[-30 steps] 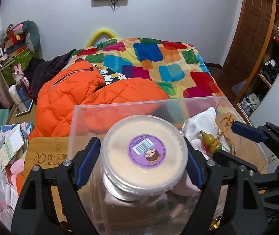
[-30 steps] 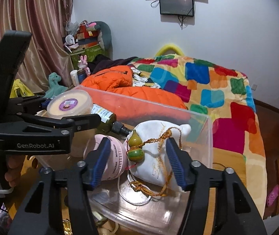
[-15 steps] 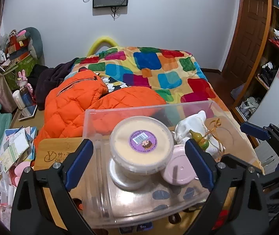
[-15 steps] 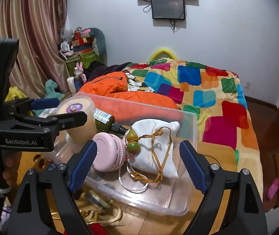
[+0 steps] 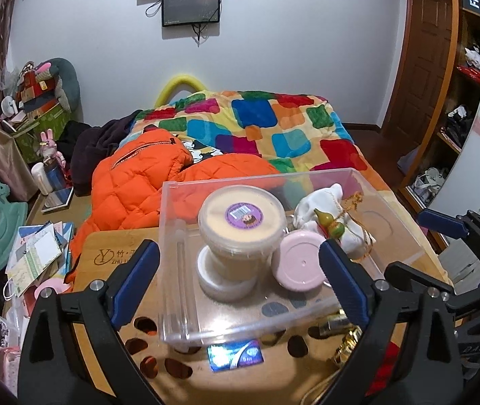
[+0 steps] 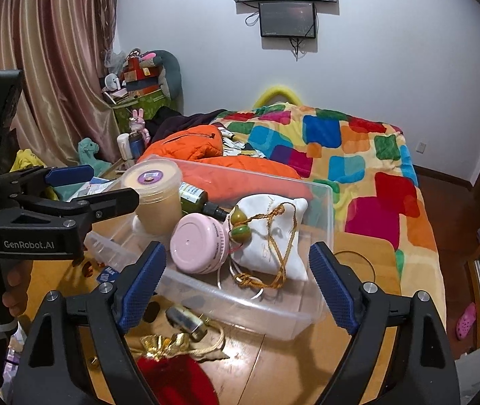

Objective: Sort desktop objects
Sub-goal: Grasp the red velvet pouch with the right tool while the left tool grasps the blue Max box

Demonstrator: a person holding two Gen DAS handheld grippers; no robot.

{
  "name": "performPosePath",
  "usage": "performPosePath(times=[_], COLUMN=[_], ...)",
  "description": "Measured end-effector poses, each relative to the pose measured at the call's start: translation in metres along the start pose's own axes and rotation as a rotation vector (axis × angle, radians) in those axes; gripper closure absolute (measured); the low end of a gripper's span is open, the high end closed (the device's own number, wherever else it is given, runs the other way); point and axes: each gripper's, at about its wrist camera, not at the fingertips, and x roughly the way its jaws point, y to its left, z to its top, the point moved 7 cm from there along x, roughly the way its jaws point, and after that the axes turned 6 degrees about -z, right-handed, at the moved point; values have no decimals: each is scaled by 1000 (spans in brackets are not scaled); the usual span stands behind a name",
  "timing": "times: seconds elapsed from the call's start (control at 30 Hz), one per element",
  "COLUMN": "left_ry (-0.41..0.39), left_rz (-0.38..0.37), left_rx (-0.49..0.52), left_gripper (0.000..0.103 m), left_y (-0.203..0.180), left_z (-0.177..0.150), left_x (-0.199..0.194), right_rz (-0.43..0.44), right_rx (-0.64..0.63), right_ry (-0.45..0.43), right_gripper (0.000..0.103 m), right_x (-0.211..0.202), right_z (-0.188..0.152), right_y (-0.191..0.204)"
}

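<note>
Inside the clear bin (image 6: 320,202) on the wooden table (image 6: 307,371), the pink jar (image 6: 199,248) lies on its side, lid toward the right gripper (image 6: 236,290). The cream tub (image 5: 240,226) stands upright beside it. Both the right and left gripper (image 5: 236,283) gape wide, empty, jaws having just been opening.

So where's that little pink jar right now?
The pink jar lies on its side in the clear bin, between the cream tub and the white pouch.

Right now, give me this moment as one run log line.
left gripper: open, just widened, empty | right gripper: open, just widened, empty | clear bin: holds cream tub, pink jar, white pouch
</note>
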Motion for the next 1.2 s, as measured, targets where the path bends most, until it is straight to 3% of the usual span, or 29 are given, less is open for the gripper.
performPosePath(times=[0.37, 0.73, 1.2], left_ry=[-39, -80, 6], left_rz=[12, 35, 78], left_rx=[24, -13, -70], left_gripper=[4, 3, 3], left_y=[-6, 13, 30], left_z=[-15, -34, -80], left_x=[-31, -60, -37], right_rz=[-13, -32, -62], right_rx=[3, -9, 21], right_ry=[-12, -35, -9], right_gripper=[16, 16, 6], right_x=[-24, -50, -51], right_z=[-12, -26, -61], right_y=[9, 20, 25])
